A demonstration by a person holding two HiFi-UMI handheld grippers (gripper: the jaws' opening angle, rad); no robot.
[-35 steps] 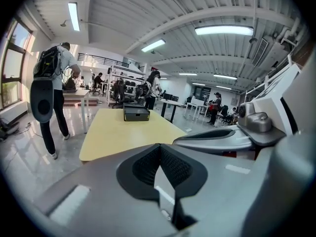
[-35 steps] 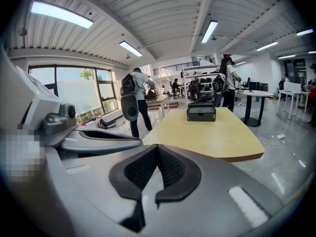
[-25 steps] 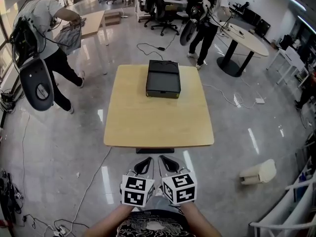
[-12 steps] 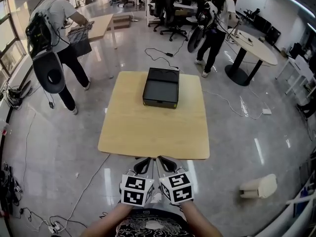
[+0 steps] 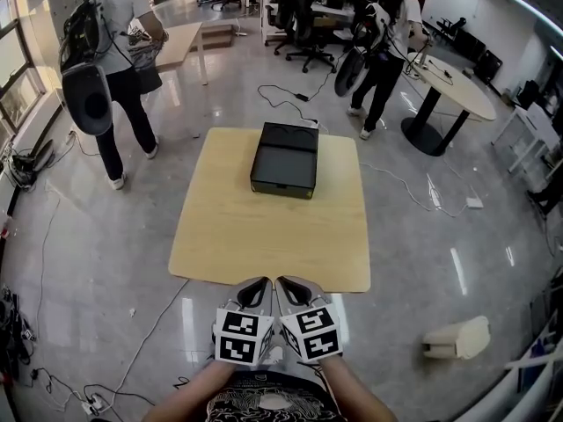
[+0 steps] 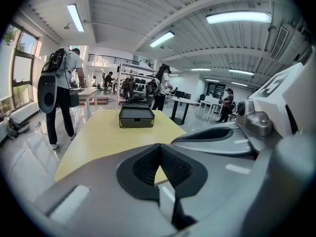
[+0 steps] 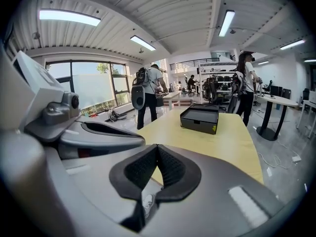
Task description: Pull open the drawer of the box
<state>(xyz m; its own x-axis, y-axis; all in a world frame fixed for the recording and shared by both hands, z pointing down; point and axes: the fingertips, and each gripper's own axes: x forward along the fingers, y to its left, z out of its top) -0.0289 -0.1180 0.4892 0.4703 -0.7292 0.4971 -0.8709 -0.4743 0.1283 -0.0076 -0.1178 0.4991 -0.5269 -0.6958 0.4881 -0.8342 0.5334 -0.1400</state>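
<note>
Compared with a second ago, the near edge of the counter (image 5: 264, 236) has come closer to you. It now lies just under the tips of both jaws, where before a strip of floor showed between them. Also the person with the backpack (image 5: 114, 51), far to the left of your jaws, has turned and stepped away from you.

Your left gripper (image 6: 159, 148) has its jaws clenched: the dark pads meet at the tips, and nothing is between them. Your right gripper (image 7: 157, 147) is the same, with the pads pressed together and nothing held. You hold the two grippers side by side, almost touching, and both point forward and somewhat down over the counter.

The box (image 5: 285, 159) stands on the far part of the counter, well apart from both jaws and straight ahead of them. From the left jaws it is ahead and a little to the left. From the right jaws it is ahead and a little to the right, so it lies between the two lines. Its drawer (image 6: 136, 124) front is turned toward you and, as far as I can see, it is still pushed in.

Beyond the box, to the right of your jaws, a second person (image 5: 387, 33) stands beside a round table (image 5: 449, 73).
</note>
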